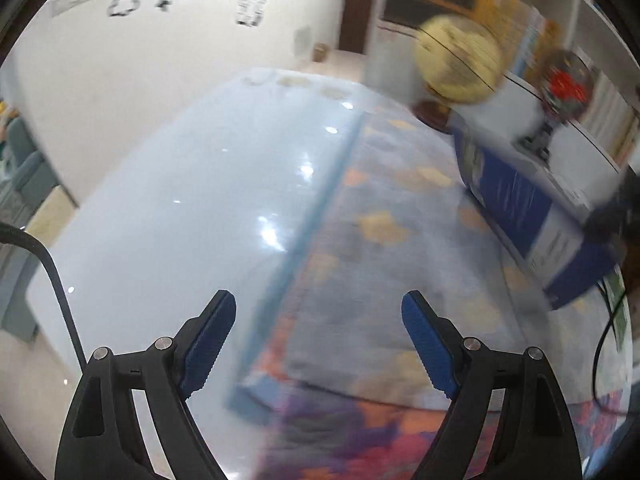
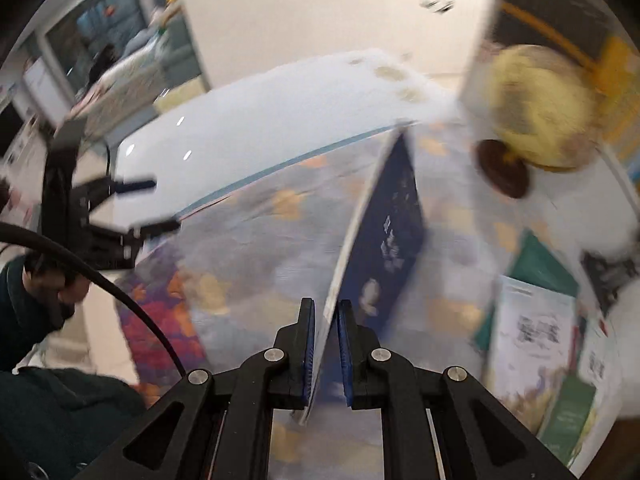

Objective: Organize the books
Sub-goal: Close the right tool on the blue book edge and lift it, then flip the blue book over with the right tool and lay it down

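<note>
My right gripper (image 2: 325, 316) is shut on a dark blue book (image 2: 390, 232) and holds it on edge, tilted, above the patterned cloth. The same book shows in the left wrist view (image 1: 516, 204), raised at the right. My left gripper (image 1: 318, 312) is open and empty above the edge of the cloth; it also shows in the right wrist view (image 2: 146, 204) at the left. More books with white and green covers (image 2: 532, 344) lie at the right of the table. Both views are blurred.
A pale blue table (image 1: 192, 200) carries a grey cloth with orange patches (image 1: 400, 264). A yellow globe on a dark base (image 1: 456, 60) stands at the back right, with a red-filled ornament on a stand (image 1: 560, 92) beside it. White shelving is behind.
</note>
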`<state>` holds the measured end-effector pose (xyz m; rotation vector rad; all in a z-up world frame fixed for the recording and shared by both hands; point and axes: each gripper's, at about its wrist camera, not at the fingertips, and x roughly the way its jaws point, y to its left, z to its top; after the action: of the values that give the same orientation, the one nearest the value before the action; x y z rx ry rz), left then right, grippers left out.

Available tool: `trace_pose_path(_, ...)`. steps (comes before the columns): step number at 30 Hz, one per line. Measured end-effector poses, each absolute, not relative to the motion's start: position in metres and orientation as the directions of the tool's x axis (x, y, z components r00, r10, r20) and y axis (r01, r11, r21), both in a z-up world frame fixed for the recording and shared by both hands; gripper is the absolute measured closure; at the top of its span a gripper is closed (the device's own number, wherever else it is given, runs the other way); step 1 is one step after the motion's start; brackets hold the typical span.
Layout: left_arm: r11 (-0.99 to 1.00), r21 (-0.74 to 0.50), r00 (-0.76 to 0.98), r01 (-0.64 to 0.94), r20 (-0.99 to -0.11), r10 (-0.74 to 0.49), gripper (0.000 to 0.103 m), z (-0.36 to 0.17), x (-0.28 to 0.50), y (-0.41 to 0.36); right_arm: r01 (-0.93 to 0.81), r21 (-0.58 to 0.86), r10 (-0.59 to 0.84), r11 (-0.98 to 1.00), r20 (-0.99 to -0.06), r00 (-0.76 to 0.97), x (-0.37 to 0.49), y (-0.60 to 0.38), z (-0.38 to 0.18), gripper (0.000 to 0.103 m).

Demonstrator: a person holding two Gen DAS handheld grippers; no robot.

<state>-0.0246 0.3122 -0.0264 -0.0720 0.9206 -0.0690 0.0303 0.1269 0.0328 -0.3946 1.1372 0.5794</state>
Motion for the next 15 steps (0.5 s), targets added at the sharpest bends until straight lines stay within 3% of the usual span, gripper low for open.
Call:
trace_pose_path(7,0.997,-0.068,0.612,0.045,-0.787,-0.081,0.02,-0.022,-0.01,0.333,-0.554,0.231,0.33,0.8,-0.94,0.086,0.016,0.155,-0.021,0.089)
trace_pose_path(12,0.979,-0.01,0.596,0.204,-0.792,-0.132,0.02,-0.019,0.042,0.295,-0.241,0.313,0.347,0.919,-0.931,0.114,-0.003,0.114,-0.058,0.089)
trace_pose_path(15,0.952,0.011,0.573,0.307,-0.8,-0.176,0.019,-0.021,0.084,0.259,-0.074,0.247,0.257,0.966,-0.946,0.197,-0.023,0.076,-0.063,0.089)
